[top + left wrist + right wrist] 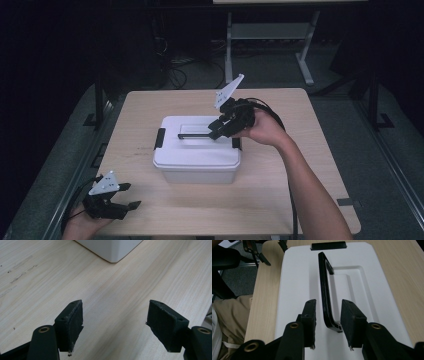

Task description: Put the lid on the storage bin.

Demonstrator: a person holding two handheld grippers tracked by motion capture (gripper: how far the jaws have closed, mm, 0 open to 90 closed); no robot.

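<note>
Pale wooden table [280, 200], dark room behind

Count: one white lidded box [197, 156] on one table [280, 200]. One black handle [326, 293] on its lid. Two black latches, one at each end [159, 138] [236, 143]. Two grippers: left gripper [127, 196], right gripper [216, 129]. One second table [270, 31] behind, on the floor.

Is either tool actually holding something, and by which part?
Nothing is gripped. The right tool straddles the box's black handle near one end, pads clear of it. The left tool is open over bare table.
</note>
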